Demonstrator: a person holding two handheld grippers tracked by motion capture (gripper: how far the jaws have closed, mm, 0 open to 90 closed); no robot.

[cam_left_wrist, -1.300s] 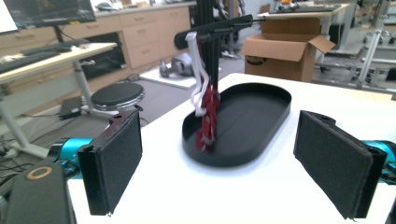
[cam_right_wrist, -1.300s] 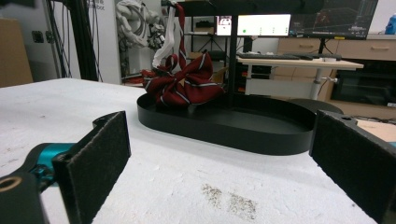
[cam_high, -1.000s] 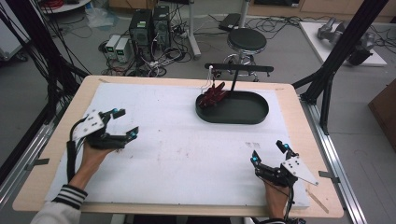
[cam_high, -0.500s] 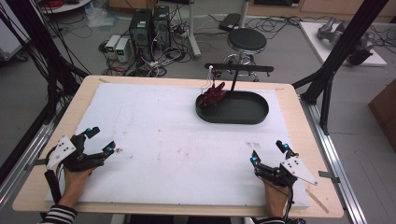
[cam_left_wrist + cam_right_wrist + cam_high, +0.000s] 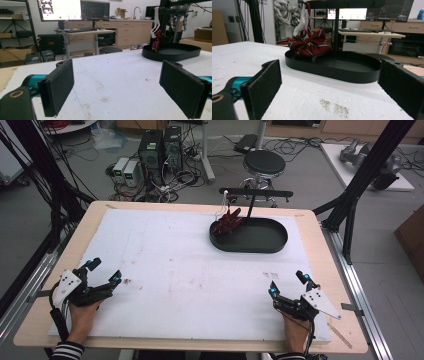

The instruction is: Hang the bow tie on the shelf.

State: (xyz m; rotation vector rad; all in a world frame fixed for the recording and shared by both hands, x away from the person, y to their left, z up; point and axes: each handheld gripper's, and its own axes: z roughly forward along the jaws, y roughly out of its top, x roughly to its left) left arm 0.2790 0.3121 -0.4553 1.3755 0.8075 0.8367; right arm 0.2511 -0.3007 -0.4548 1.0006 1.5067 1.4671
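On the white foam mat [image 5: 190,270] covering the wooden table [image 5: 325,250] sit two grippers and one black oval tray [image 5: 260,242]. The left gripper [image 5: 102,271] rests at about 8 o'clock, jaws spread wide and holding nothing; the right gripper [image 5: 286,284] sits at about 4 o'clock, jaws likewise parted and empty. The tray lies near 1 o'clock, with one red striped bow tie [image 5: 308,45] draped over its left end, hanging by a white strap from a single black T-shaped stand [image 5: 252,200]. The mat is scuffed with dark smudges. Beyond the table stand one round stool [image 5: 264,164], computer towers [image 5: 160,147] and tangled cables on grey floor.
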